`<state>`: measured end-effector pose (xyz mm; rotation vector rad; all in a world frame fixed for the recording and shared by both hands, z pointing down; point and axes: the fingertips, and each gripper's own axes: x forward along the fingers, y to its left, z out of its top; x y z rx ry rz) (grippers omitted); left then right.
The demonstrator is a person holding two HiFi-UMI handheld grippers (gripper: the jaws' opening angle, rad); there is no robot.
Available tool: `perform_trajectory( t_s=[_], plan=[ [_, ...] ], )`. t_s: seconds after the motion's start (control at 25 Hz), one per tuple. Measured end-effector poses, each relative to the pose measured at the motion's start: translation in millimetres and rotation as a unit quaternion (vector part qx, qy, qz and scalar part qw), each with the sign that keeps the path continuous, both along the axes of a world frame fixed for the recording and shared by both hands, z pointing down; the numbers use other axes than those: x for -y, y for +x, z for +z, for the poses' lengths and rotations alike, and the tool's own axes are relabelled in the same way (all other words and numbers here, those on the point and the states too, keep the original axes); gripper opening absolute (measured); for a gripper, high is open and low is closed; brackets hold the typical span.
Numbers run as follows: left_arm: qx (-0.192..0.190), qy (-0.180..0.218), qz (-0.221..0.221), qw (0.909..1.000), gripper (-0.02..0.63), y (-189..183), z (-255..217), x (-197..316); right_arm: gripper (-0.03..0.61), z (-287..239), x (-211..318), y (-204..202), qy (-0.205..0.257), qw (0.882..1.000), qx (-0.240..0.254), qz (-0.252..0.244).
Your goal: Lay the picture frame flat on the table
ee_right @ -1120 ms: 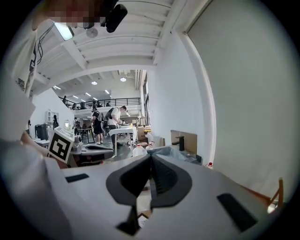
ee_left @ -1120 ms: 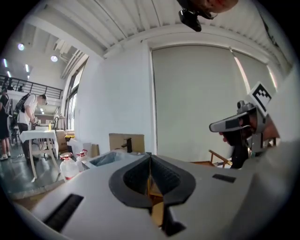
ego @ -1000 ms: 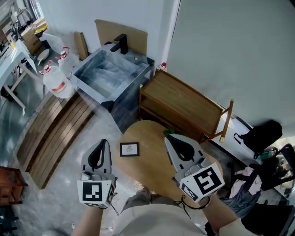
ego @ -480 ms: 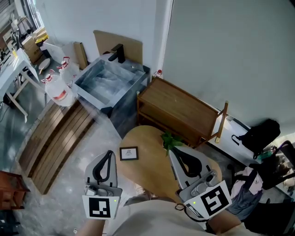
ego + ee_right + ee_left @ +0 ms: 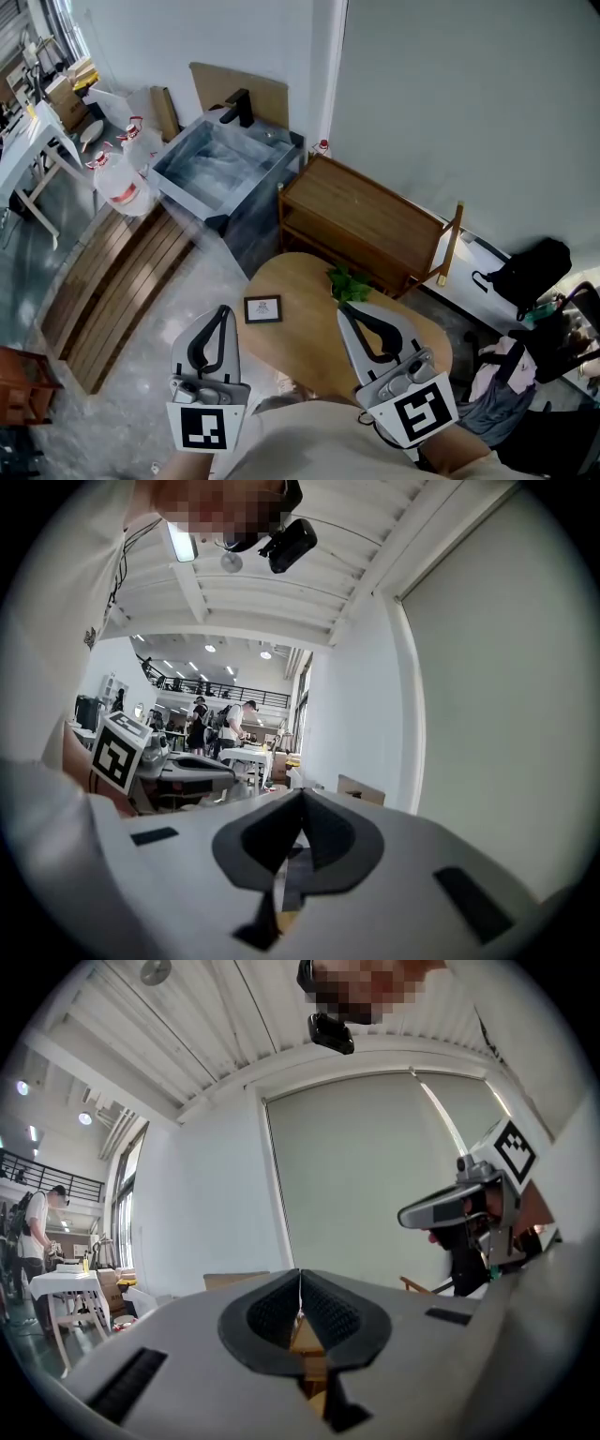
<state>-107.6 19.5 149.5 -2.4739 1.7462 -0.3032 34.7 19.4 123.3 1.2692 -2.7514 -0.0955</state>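
Note:
A small dark picture frame [image 5: 262, 308] lies flat on the round wooden table [image 5: 309, 347], near its left edge. My left gripper [image 5: 222, 310] hangs left of the table, raised well above it, jaws shut on nothing. My right gripper [image 5: 344, 312] is above the table's right half, also shut and empty. In the left gripper view the left gripper [image 5: 300, 1277] has its pads pressed together, and the right gripper shows at the right. In the right gripper view the right gripper [image 5: 302, 794] is shut too. Neither gripper touches the frame.
A small green plant [image 5: 349, 282] sits at the table's far edge. Behind it stands a wooden shelf cart [image 5: 366, 220], a grey sink unit [image 5: 220, 164] and water jugs [image 5: 117, 183]. Wooden slats [image 5: 108, 281] lie on the floor at left. People stand far off [image 5: 220, 726].
Both grippers rose toward the camera and drew back from the table, staying shut. The frame stays flat where it was. The plant has come into view.

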Motion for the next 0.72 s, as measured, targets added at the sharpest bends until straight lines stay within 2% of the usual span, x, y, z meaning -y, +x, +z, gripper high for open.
perform_trajectory(
  t_s=[0.12,0.44,0.72],
  plan=[
    [0.004,0.007,-0.003,1.0000,0.008,1.8,-3.2,-0.5,-0.005,14.5,0.8,3.9,-0.026,1.000,-0.007,-0.003],
    [0.025,0.007,-0.020,0.9995,0.008,1.1,-1.0,-7.1,-0.005,12.3,5.0,11.6,-0.020,1.000,-0.004,-0.006],
    [0.024,0.011,-0.019,0.9995,0.008,7.1,-2.2,-8.2,-0.005,13.7,5.7,20.1,-0.026,1.000,0.002,-0.006]
  ],
)
